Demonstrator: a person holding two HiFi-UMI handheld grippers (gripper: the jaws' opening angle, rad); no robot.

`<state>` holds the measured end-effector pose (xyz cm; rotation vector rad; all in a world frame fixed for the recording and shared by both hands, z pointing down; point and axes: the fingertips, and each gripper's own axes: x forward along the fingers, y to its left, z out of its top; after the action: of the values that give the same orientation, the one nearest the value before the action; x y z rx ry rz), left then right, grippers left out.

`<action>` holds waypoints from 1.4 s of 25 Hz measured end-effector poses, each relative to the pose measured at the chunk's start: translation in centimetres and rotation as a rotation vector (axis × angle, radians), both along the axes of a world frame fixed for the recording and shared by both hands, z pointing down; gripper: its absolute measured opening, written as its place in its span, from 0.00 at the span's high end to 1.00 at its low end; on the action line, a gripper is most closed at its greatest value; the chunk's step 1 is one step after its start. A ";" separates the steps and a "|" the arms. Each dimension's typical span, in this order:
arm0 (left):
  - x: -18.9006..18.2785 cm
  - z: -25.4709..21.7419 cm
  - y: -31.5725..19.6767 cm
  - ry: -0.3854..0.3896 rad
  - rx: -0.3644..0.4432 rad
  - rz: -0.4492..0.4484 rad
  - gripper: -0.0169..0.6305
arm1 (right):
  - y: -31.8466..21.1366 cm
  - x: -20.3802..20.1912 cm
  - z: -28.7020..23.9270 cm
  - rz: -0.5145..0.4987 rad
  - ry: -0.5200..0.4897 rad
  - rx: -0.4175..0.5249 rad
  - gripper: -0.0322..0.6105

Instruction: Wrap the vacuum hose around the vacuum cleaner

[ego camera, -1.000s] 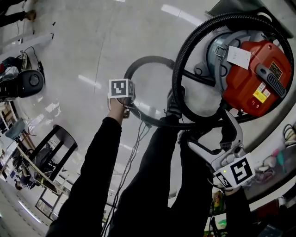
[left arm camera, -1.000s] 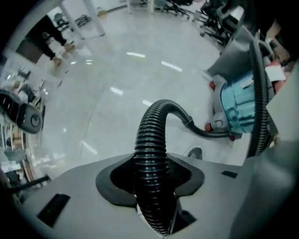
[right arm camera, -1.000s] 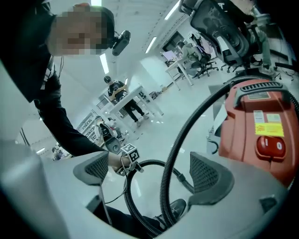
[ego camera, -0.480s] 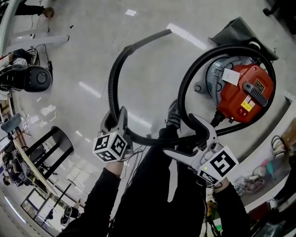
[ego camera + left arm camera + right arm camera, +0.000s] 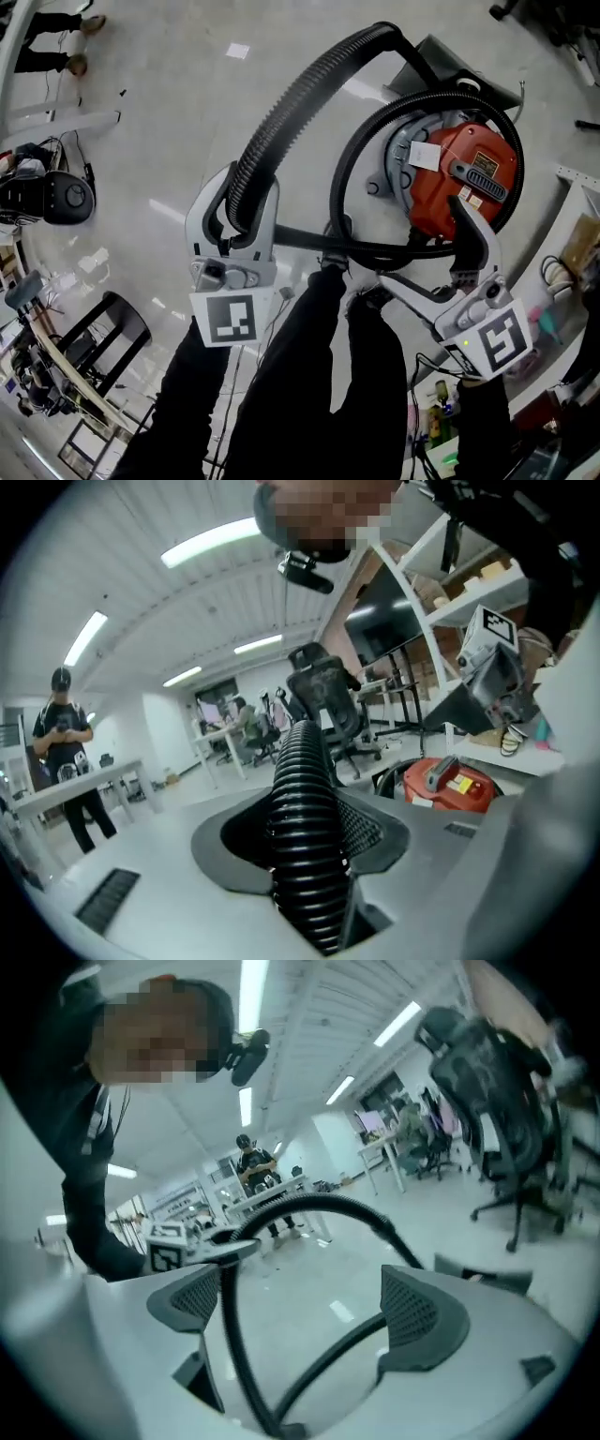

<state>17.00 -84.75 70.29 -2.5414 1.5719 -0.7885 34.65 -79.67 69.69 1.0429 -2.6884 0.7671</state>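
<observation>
left gripper (image 5: 246, 192): lower left of centre in the head view. Jaws clenched on the hose (image 5: 300, 89); in the left gripper view both pads press the ribbed black tube from either side.
right gripper (image 5: 422, 242): lower right, just below the vacuum cleaner (image 5: 459, 178). Jaws released and spread wide, grasping nothing. In its own view a black run of hose loops through the gap, near one pad, not pinched.
hose: from the left jaws it climbs to the top centre of the frame and bends over toward the vacuum cleaner; a further loop rings the canister.
vacuum cleaner: upper right, red top on a grey drum, standing on the floor (image 5: 169, 103).
legs (image 5: 309, 375): dark-clad, bottom centre, between the two grippers.
background: a standing person (image 5: 64, 752) at the left of the left gripper view, an office chair (image 5: 323, 682) behind the hose.
</observation>
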 end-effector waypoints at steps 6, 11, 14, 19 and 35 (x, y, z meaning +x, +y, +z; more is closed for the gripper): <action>4.3 -6.3 2.7 -0.026 0.132 0.119 0.70 | -7.9 8.4 1.4 -0.047 0.528 0.195 0.08; 1.6 -7.4 4.9 0.005 0.086 -0.012 0.70 | -13.2 7.5 5.6 -0.213 0.631 0.216 0.08; -0.8 -7.0 5.7 0.056 0.049 -0.132 0.70 | -16.2 3.1 7.9 -0.285 0.594 0.240 0.08; 1.2 -9.4 8.4 0.032 0.123 0.006 0.70 | -20.4 -3.6 8.4 -0.390 0.585 0.286 0.08; 0.6 -13.3 9.3 0.150 0.108 0.029 0.68 | -23.5 -7.2 10.1 -0.482 0.675 0.343 0.54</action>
<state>17.62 -75.47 57.03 -2.5920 1.5678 -0.5060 27.43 -103.17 79.82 0.5175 -2.3317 -0.1282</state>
